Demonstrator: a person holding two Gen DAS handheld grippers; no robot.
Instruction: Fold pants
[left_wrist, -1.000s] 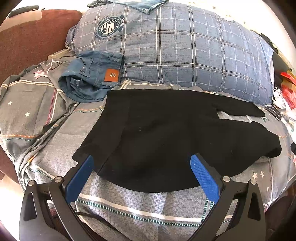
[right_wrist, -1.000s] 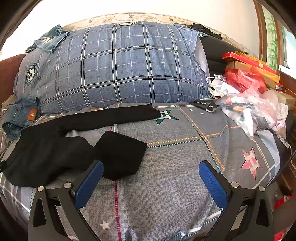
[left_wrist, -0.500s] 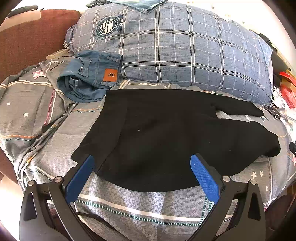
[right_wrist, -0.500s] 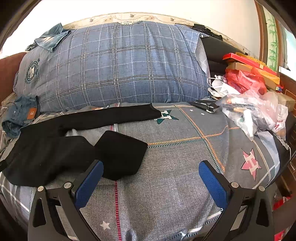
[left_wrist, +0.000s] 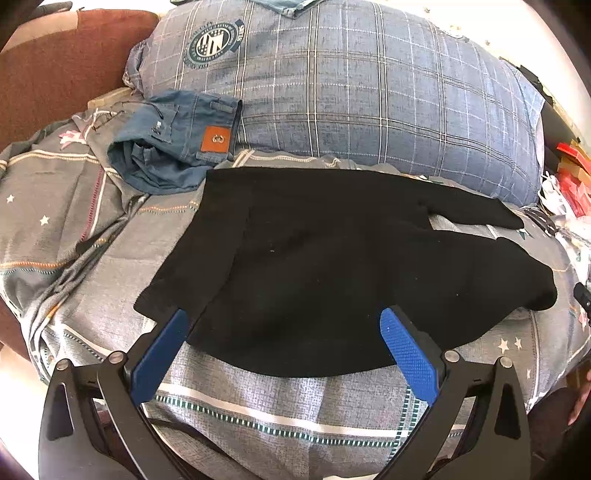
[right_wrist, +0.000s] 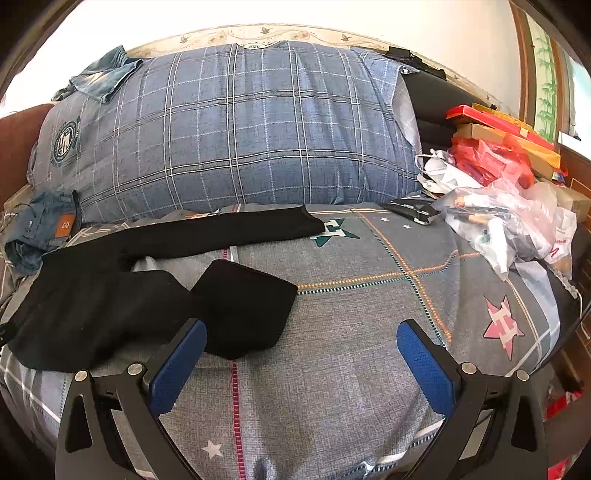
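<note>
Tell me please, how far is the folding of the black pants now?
Hardly begun. Done: the black pants lie spread on the bed, the near leg's end doubled back. In hand: nothing; the left gripper and the right gripper are open and empty. Left: every fold.
</note>
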